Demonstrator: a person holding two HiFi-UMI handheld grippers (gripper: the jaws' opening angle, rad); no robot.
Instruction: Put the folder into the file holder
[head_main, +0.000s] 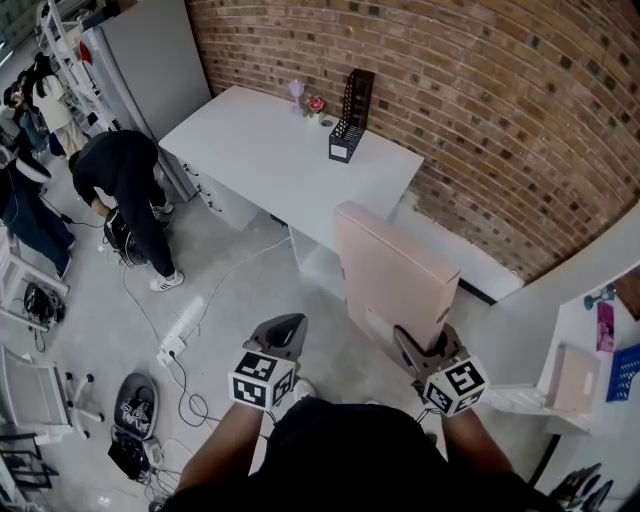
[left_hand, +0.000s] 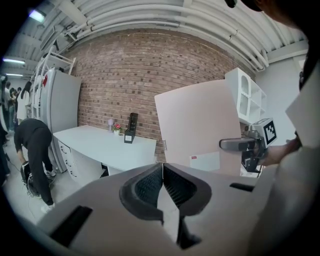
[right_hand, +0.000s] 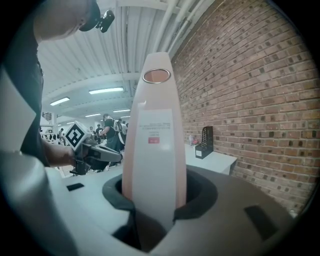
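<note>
Item: pink lever-arch folder (head_main: 395, 275). Probably stiff, bulky, fairly light; best gripped at the narrow spine. Held upright in the air, clamped by right gripper (head_main: 425, 348), well apart from black file holder (head_main: 351, 115) on white counter (head_main: 270, 150). Left gripper (head_main: 283, 330): closed, empty.

A red brick wall (head_main: 480, 110) backs a white desk (head_main: 270, 150) on a pale grey floor (head_main: 220, 300); a tall grey cabinet (head_main: 150, 60) stands beside it, strip lights (right_hand: 105, 91) overhead.
</note>
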